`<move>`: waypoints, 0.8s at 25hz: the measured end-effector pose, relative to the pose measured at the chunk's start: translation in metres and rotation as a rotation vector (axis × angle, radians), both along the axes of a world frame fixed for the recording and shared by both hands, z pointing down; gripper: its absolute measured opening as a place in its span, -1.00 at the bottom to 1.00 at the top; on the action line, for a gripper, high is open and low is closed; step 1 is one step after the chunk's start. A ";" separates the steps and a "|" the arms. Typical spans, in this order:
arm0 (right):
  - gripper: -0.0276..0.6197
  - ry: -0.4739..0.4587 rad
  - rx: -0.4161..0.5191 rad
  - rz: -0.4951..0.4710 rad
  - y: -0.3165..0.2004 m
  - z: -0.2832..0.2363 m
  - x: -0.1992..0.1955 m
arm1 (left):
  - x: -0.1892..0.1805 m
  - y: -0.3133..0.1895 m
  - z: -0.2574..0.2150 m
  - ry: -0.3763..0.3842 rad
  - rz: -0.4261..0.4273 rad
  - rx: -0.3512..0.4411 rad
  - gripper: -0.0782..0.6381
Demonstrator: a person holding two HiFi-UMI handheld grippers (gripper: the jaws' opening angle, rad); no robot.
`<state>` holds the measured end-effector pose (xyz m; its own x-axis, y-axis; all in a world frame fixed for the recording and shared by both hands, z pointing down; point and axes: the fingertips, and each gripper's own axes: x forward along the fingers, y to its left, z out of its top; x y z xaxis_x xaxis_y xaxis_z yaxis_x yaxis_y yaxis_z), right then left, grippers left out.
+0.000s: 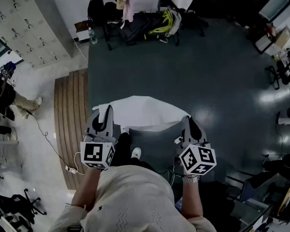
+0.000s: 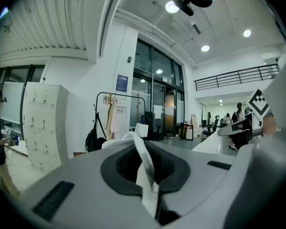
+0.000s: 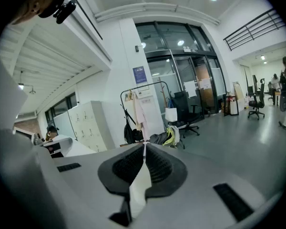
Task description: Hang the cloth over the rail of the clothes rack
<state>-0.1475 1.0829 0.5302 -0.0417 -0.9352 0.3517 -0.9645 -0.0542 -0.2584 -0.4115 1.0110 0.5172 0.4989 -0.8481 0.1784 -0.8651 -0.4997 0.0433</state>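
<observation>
— Where is the cloth (image 1: 141, 111) hanging?
— Between both claws: the left claw (image 1: 107, 111) is clamping one corner, the right claw (image 1: 188, 120) is pinching the other. The clothes rack (image 2: 97, 109) is standing well ahead.

The head view is dim and flat, darker at its corners, with pale glare patches on the dark floor (image 1: 275, 99) at right. The white cloth (image 1: 140, 111) is the brightest thing there, nearly washed out, and shadows are faint and soft. The 2 gripper views are brighter, lit from above by recessed ceiling lights (image 2: 171, 6) that bloom slightly. Both are ringed by a black circular vignette, and straight lines bow toward the edges, as on the lockers (image 2: 43, 128). Close to the lenses the left gripper (image 2: 144, 166) and right gripper (image 3: 142, 168) are soft and out of focus, while the background is sharper.
</observation>
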 end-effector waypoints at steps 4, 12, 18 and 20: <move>-0.83 0.007 -0.023 -0.002 -0.043 0.011 0.004 | 0.007 -0.045 0.012 0.010 0.010 -0.009 -0.73; -0.83 0.031 -0.034 0.021 -0.166 0.012 -0.005 | 0.011 -0.180 0.015 0.033 0.062 -0.009 -0.74; -0.83 0.053 0.004 0.057 -0.235 -0.011 -0.009 | 0.009 -0.259 -0.006 0.048 0.097 0.037 -0.73; -0.83 0.058 0.009 0.059 -0.253 -0.014 -0.011 | 0.009 -0.279 -0.008 0.050 0.098 0.043 -0.73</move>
<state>-0.1587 0.8301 0.5166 0.0342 -0.9387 0.3431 -0.9731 -0.1096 -0.2027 -0.4024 0.7325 0.5089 0.5875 -0.8009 0.1158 -0.8090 -0.5845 0.0624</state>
